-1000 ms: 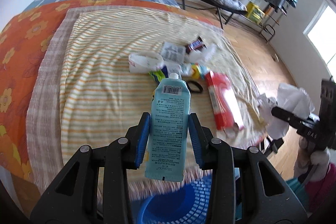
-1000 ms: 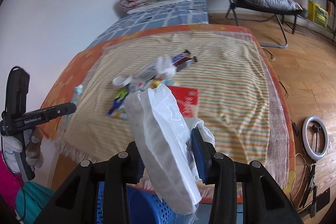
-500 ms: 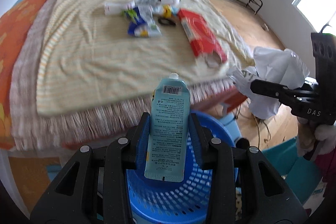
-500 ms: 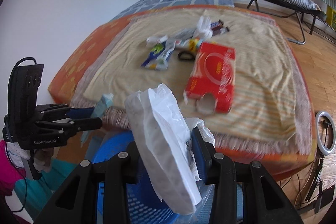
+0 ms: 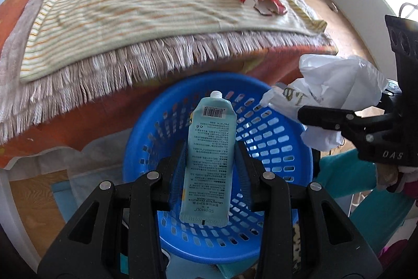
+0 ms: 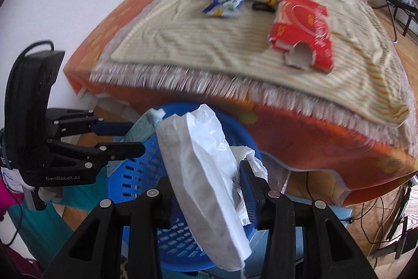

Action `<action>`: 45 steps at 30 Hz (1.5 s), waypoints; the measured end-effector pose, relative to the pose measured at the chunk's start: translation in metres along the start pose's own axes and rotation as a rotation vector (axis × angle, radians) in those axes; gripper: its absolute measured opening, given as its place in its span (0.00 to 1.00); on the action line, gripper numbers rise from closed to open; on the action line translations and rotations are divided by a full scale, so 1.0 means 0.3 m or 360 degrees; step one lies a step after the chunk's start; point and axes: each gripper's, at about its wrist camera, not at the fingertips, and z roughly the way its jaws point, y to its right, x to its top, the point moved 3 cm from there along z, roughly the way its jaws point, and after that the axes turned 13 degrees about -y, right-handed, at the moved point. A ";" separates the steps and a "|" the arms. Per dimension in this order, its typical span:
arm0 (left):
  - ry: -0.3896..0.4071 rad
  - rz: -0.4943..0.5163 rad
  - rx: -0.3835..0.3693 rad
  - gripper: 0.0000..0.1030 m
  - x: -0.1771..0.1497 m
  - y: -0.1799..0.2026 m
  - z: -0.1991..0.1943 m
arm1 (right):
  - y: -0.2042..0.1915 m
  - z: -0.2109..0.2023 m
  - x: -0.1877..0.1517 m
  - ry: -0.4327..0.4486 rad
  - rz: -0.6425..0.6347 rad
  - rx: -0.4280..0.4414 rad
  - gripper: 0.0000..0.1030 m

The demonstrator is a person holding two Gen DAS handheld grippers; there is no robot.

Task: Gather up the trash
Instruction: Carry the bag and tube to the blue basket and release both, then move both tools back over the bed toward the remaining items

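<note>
While the left gripper (image 5: 209, 164) pinches a pale blue tube (image 5: 209, 164) (barcode end up, cap missing) over the open blue basket (image 5: 274, 137), the right gripper (image 6: 209, 174) holds its jaws pressed on a crumpled white plastic bag (image 6: 206, 174) above the basket's rim. The basket stands on the floor against the fringed foot edge of the bed (image 5: 130, 7). A torn red carton (image 6: 303, 28) lies near that edge, with wrappers (image 6: 224, 3) farther toward the bed's middle.
</note>
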 end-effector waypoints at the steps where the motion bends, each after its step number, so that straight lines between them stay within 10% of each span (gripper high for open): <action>1: -0.0009 0.0007 0.0000 0.36 -0.004 0.003 0.005 | -0.007 0.009 -0.004 -0.0011 -0.0009 0.0001 0.43; 31: 0.0044 -0.0069 0.0039 0.46 0.065 -0.026 -0.028 | 0.014 0.007 0.010 -0.0009 0.0051 -0.0105 0.80; 45: 0.0188 -0.0116 0.0084 0.68 0.240 -0.053 -0.153 | 0.096 -0.099 0.083 0.0125 0.0185 -0.0193 0.88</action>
